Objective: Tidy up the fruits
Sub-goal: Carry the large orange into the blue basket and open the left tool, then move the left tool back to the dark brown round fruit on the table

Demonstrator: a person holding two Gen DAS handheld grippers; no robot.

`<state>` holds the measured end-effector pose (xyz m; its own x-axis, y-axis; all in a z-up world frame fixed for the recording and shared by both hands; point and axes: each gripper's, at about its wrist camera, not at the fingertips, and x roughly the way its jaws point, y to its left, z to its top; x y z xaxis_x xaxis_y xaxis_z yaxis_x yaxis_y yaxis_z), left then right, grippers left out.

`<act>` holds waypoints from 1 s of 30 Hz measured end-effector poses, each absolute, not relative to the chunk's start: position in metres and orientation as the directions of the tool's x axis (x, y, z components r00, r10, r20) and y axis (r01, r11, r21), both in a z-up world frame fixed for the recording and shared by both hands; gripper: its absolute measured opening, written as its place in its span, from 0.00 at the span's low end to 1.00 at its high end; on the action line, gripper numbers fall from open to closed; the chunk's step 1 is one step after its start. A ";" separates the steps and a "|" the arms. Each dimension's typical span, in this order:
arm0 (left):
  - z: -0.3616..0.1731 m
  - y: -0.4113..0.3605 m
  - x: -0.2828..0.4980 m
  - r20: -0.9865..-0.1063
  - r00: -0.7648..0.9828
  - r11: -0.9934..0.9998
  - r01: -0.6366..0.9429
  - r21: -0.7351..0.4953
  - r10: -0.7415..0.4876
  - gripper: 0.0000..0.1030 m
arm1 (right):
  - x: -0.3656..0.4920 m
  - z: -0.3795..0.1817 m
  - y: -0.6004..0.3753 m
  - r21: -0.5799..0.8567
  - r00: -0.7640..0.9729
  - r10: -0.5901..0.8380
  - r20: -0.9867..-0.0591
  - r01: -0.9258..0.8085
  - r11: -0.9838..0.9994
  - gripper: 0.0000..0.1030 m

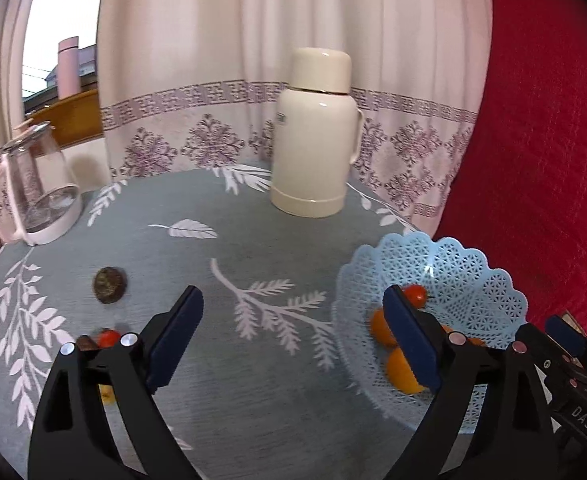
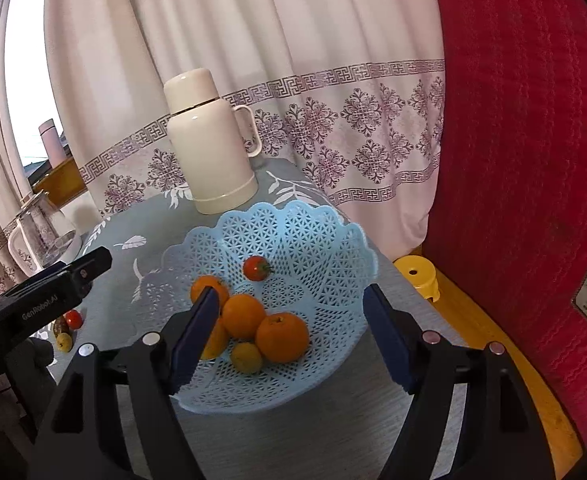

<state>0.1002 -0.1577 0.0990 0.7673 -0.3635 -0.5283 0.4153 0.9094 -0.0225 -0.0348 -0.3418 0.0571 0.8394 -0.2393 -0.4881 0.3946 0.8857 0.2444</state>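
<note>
**Two spread grippers over a fruit basket**

The right hand-held gripper (image 2: 289, 336) hangs wide and empty above a blue basket (image 2: 333, 240) holding oranges (image 2: 281, 338) and a cherry tomato (image 2: 256, 268). The left hand-held gripper (image 1: 293, 340), also wide and empty, hovers over the tabletop (image 1: 253, 400); a brown fruit (image 1: 109, 285) lies just beyond its left finger.

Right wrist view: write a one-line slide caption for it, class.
Open right gripper poised over a blue lattice basket holding oranges and a cherry tomato.
</note>
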 end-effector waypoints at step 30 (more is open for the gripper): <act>0.091 -0.001 0.121 -0.539 0.835 0.994 0.075 -0.081 -0.107 0.93 | -0.027 0.070 -0.266 0.171 0.892 -0.132 -0.432 0.225 0.959 0.77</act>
